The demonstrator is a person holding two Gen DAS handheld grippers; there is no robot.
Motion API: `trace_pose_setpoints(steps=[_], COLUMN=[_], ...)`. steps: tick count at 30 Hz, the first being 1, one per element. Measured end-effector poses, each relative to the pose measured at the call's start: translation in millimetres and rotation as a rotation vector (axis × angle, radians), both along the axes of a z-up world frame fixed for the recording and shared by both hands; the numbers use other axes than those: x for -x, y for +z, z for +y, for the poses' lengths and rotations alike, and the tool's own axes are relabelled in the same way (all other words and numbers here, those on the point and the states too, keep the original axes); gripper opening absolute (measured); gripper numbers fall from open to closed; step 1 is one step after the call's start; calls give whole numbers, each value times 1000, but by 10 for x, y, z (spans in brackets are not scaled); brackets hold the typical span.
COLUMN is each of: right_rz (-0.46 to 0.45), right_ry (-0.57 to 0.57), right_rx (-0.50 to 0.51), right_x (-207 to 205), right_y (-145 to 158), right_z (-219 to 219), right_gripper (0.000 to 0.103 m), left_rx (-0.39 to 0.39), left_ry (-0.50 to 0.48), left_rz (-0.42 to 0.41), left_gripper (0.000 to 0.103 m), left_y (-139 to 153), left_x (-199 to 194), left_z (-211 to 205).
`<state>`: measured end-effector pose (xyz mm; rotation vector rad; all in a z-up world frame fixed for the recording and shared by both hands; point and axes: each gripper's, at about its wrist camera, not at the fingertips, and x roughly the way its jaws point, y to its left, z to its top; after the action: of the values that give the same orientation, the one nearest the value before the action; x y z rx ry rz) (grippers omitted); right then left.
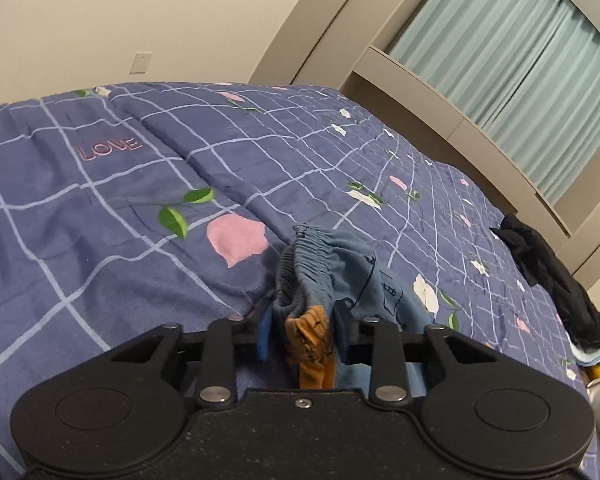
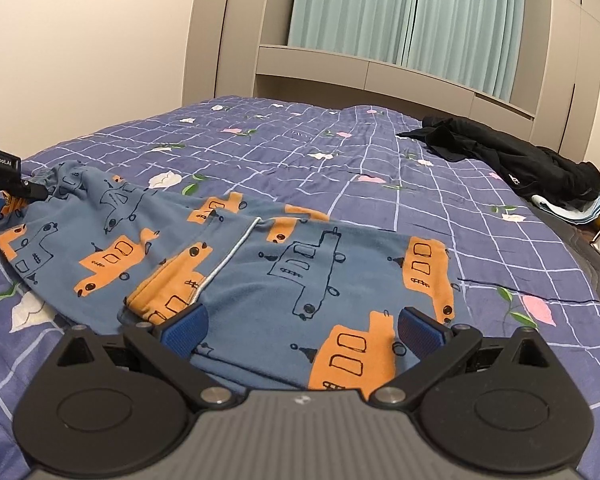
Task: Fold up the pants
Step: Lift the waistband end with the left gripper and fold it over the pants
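Small blue pants (image 2: 260,276) with orange truck prints lie spread on the bed. My left gripper (image 1: 302,328) is shut on the bunched elastic waistband (image 1: 312,264) of the pants; it also shows at the left edge of the right wrist view (image 2: 4,184). My right gripper (image 2: 300,328) is open, its blue pads (image 2: 184,330) wide apart over the near leg end of the pants, with the fabric lying between and under them. A white drawstring (image 2: 228,260) runs across the pants.
The bed has a purple checked cover (image 2: 340,152) with flowers and the word LOVE (image 1: 110,148). A pile of black clothes (image 2: 512,160) lies at the right edge, also in the left wrist view (image 1: 552,276). Beige cabinets and teal curtains (image 2: 400,12) stand behind.
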<state>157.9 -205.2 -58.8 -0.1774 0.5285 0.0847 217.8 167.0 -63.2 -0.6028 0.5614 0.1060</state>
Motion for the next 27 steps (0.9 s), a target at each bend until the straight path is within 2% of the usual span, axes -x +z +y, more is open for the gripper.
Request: trace_pose_setpoints(steps=[1, 4, 11, 18, 27], right_rz=[1, 3, 3, -25, -59], right_ry=[0, 1, 3, -8, -24], right_rx=[-3, -9, -16, -44, -81], right_x=[1, 2, -3, 35, 117], right_y=[0, 0, 5, 47, 164], right_z=[-6, -23, -32, -68, -229], right_gripper=[103, 103, 103, 103, 103], left_rx=[4, -21, -65, -173, -308], left_ry=[3, 19, 9, -90, -277], left_rz=[1, -2, -53, -149, -268], left_gripper=[23, 20, 19, 19, 19], left_y=[6, 68, 364, 840, 1292], left_x=[6, 32, 108, 105, 112], left_z=[-1, -55, -176, -518, -1320])
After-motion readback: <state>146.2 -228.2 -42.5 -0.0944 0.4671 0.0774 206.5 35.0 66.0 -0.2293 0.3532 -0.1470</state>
